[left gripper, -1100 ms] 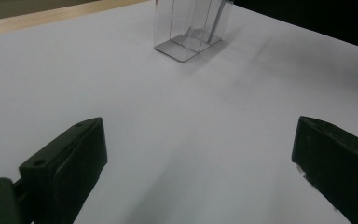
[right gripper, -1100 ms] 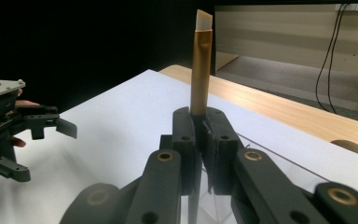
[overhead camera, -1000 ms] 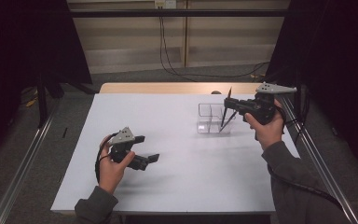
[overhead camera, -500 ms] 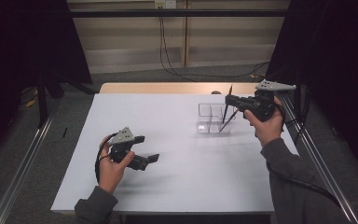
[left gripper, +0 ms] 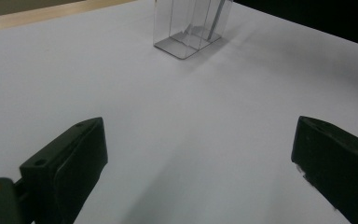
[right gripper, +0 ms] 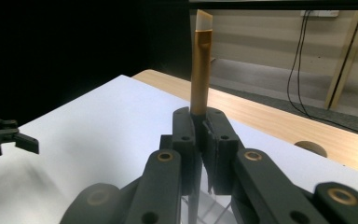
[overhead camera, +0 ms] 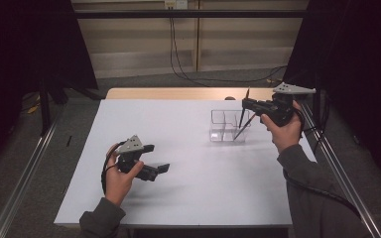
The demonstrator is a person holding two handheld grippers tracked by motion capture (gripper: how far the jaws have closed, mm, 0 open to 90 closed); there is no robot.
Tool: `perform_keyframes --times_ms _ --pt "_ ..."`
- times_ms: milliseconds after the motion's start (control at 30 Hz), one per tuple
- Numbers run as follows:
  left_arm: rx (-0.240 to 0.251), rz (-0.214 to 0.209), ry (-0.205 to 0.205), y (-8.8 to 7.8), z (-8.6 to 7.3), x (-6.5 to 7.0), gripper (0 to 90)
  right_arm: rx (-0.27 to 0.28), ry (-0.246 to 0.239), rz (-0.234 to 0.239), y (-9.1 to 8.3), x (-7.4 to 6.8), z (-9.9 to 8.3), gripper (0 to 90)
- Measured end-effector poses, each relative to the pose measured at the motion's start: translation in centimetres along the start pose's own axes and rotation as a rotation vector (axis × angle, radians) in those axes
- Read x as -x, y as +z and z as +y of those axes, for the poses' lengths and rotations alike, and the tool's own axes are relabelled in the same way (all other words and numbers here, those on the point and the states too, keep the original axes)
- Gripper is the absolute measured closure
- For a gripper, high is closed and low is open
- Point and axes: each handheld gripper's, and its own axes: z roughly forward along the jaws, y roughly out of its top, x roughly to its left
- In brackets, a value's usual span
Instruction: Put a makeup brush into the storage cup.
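My right gripper (overhead camera: 246, 106) (right gripper: 200, 125) is shut on a thin golden-brown stick (right gripper: 200, 70) with a pale slanted tip. The stick (overhead camera: 245, 104) stands nearly upright, its lower end hanging over a clear plastic box (overhead camera: 224, 130) at the table's right back. A second dark stick (overhead camera: 244, 126) leans inside that box. My left gripper (overhead camera: 155, 159) (left gripper: 196, 156) rests low on the white table (overhead camera: 188, 198) at the front left, jaws wide open with nothing between them. The left gripper view shows the clear box (left gripper: 186, 28) farther off.
A wooden strip (overhead camera: 178, 93) runs along the table's far edge, with a round hole (right gripper: 310, 148) in it. Metal rails (overhead camera: 25, 173) flank the table on both sides. Dark curtains hang left and right, and cables (overhead camera: 176, 44) trail down the back wall.
The right gripper with the stick has shifted only slightly above the box. The left hand has kept still.
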Motion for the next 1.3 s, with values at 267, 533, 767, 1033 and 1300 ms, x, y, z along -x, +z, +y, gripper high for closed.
perform_keyframes --times_ms 267,533,767,1033,1300 --pt "-0.001 0.010 0.002 -0.1 0.0 0.0 3.3 -0.004 -0.005 -0.021 0.1 0.3 0.0 84.1" --pt "-0.004 0.010 0.000 0.0 0.0 0.0 3.4 0.002 -0.005 -0.040 -0.1 0.8 0.1 84.2" --pt "0.002 -0.002 -0.002 0.0 0.0 0.0 3.4 0.000 -0.007 -0.046 0.1 0.9 0.1 84.1" --pt "-0.001 0.012 0.001 -0.1 0.1 0.0 3.4 -0.001 -0.009 -0.063 0.3 1.2 -0.1 84.1" --pt "0.011 0.000 -0.003 -0.2 0.0 0.0 3.5 -0.005 -0.012 -0.069 0.7 1.2 -0.3 84.1"
